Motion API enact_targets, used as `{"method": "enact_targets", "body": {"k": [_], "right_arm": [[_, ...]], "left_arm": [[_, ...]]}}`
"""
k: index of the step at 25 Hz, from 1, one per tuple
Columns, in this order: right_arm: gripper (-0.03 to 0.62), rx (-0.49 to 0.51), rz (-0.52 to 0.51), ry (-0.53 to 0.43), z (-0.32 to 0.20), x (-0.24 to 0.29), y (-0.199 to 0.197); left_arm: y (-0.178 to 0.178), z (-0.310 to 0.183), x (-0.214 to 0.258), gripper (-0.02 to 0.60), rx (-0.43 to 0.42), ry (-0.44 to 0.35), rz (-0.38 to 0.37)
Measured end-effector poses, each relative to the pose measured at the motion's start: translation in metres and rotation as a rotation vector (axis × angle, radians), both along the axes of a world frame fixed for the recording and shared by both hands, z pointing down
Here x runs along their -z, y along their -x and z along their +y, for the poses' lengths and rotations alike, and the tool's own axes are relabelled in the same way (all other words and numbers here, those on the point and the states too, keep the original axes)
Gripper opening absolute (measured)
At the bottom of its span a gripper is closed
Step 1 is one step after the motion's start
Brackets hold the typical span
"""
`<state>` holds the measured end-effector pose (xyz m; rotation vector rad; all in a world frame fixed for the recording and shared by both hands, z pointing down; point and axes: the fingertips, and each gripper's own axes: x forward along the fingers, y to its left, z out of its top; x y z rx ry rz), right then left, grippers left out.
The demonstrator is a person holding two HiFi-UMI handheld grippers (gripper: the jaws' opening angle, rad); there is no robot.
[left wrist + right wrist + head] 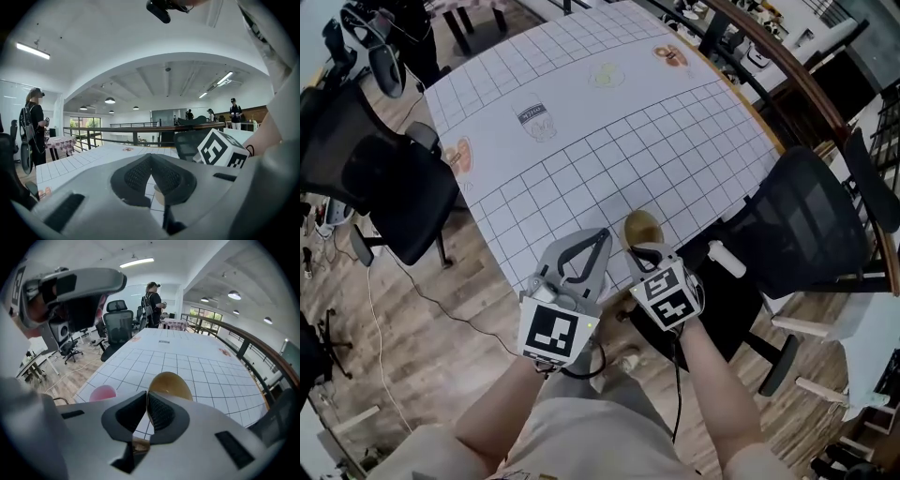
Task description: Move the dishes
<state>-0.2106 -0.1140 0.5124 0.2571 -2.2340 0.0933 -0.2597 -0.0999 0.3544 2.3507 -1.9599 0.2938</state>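
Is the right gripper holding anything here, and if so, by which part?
Yes. The right gripper is shut on the shiny golden-brown bowl, pinching its rim at the side nearest the gripper.

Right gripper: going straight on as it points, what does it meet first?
Probably the gridded table near its front edge, and the gold dish pinched in the right gripper would touch before the jaws. Depth unclear.
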Motion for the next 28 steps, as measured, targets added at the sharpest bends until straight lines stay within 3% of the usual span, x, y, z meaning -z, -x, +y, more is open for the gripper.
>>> {"method": "enact_targets", "body": {"k": [10,17,28], "right_arm": [[0.028,0.078,0.117,0.023,0.016,-0.054,0.008],[0.029,0.016,0.084,0.158,0.025,-0.074,0.005],[0.032,-0.069,0.041,0.152,0.023,-0.055,-0.006]], "left_arm": [[0.012,0.001,-0.040,0.012,0.022,0.092,0.024],[0.008,0.003,-0.044,0.011,0.001,0.103,-0.009],[0.004,0.010,-0.034,0.012,0.021,0.107,0.013]]}}
